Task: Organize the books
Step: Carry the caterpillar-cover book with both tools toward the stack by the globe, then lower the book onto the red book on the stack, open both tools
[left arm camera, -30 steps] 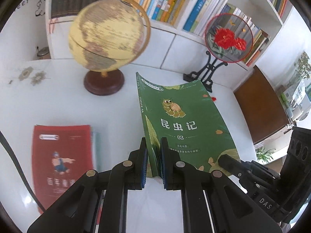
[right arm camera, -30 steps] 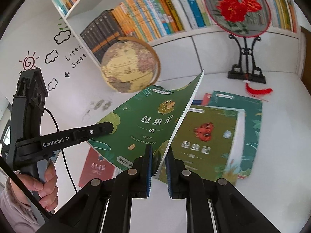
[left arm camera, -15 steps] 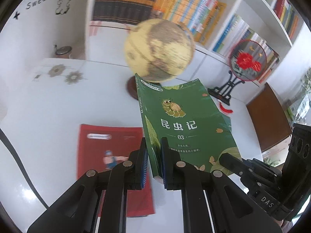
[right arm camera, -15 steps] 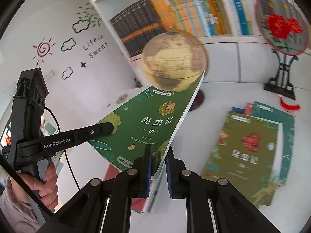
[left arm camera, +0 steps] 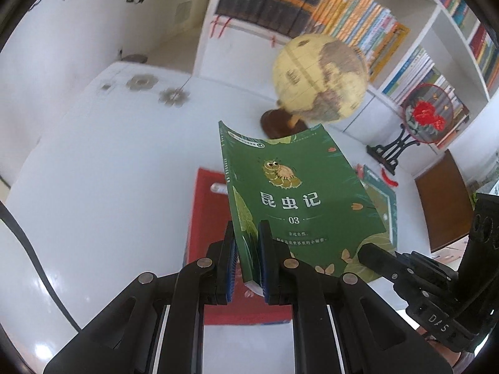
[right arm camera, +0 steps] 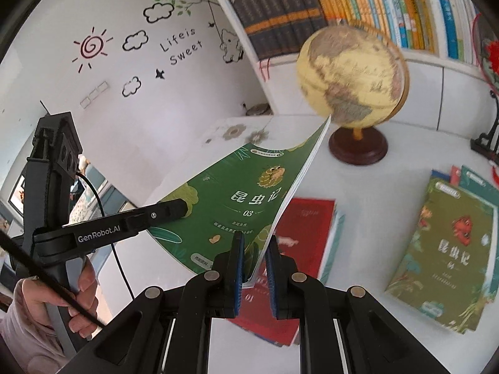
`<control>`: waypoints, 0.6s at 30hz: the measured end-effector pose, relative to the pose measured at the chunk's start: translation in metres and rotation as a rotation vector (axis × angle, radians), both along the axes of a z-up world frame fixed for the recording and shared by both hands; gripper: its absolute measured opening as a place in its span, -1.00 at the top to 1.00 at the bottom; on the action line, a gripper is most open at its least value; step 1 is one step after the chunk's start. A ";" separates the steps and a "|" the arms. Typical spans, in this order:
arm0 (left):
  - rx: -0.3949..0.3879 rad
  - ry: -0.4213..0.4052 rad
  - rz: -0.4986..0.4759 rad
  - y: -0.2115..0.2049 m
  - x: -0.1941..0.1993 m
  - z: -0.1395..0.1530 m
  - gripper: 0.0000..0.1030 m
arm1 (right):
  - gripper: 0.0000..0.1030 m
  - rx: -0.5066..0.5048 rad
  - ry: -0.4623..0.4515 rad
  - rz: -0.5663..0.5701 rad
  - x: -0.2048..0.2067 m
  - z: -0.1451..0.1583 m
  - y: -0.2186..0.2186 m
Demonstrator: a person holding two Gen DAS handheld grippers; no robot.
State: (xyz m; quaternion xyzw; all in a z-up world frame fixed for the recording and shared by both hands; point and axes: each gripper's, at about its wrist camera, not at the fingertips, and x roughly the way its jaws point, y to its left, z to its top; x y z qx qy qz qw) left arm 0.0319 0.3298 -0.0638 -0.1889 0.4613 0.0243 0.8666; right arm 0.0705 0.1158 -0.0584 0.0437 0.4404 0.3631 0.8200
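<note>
Carrying green book (left arm camera: 290, 199) | both grippers' fingers pinching it | now over red book (right arm camera: 305, 227)

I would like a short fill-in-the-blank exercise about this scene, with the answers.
1. Both grippers hold the ____ book numbered 03.
2. Under it on the white table lies a ____ book.
3. Behind the books stands a ____ on a brown base.

Answers: green; red; globe
</note>
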 end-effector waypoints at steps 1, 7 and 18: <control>-0.005 0.012 0.005 0.002 -0.002 -0.005 0.82 | 0.76 -0.004 0.012 0.004 -0.001 -0.004 0.003; -0.035 0.073 0.029 0.009 -0.010 -0.036 0.81 | 0.76 -0.027 0.083 0.007 -0.009 -0.029 0.012; -0.033 0.144 0.016 0.007 -0.013 -0.073 0.80 | 0.72 0.013 0.287 -0.055 -0.002 -0.088 -0.004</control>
